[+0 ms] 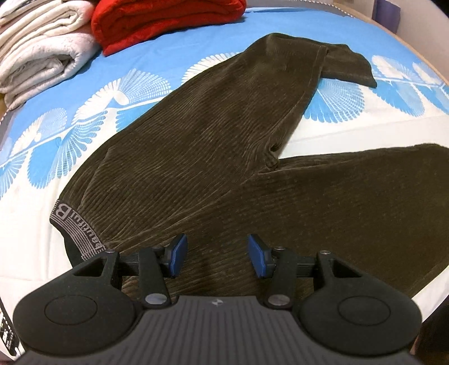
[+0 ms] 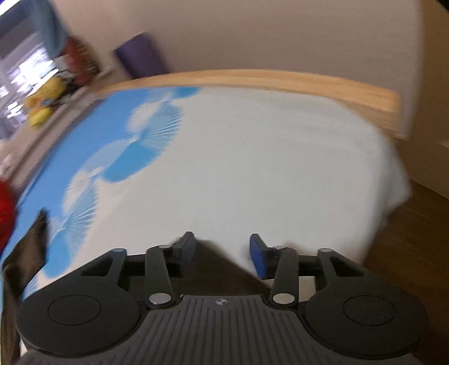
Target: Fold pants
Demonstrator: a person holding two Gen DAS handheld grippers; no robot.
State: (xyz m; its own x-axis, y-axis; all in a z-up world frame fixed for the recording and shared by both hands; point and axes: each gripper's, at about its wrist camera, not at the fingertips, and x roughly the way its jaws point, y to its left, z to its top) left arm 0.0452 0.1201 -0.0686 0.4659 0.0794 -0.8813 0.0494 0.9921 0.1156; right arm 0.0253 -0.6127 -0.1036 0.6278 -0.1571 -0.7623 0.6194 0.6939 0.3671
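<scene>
Dark olive corduroy pants [image 1: 202,157] lie spread on the bed, legs apart in a V, the lettered waistband [image 1: 73,227] at the lower left. One leg runs up to the far right, the other runs off to the right. My left gripper [image 1: 214,257] is open and empty just above the fabric near the waist. In the blurred right wrist view my right gripper [image 2: 221,252] is open, with a dark corner of the pants [image 2: 216,258] between and below its fingers. Another dark piece of pants [image 2: 28,252] shows at the left edge.
The bed has a blue and white patterned sheet [image 1: 84,118]. A folded red blanket [image 1: 157,22] and folded cream blankets [image 1: 36,50] sit at the far left. A wooden bed frame [image 2: 280,81], a wall and wooden floor [image 2: 407,238] lie beyond the bed's edge.
</scene>
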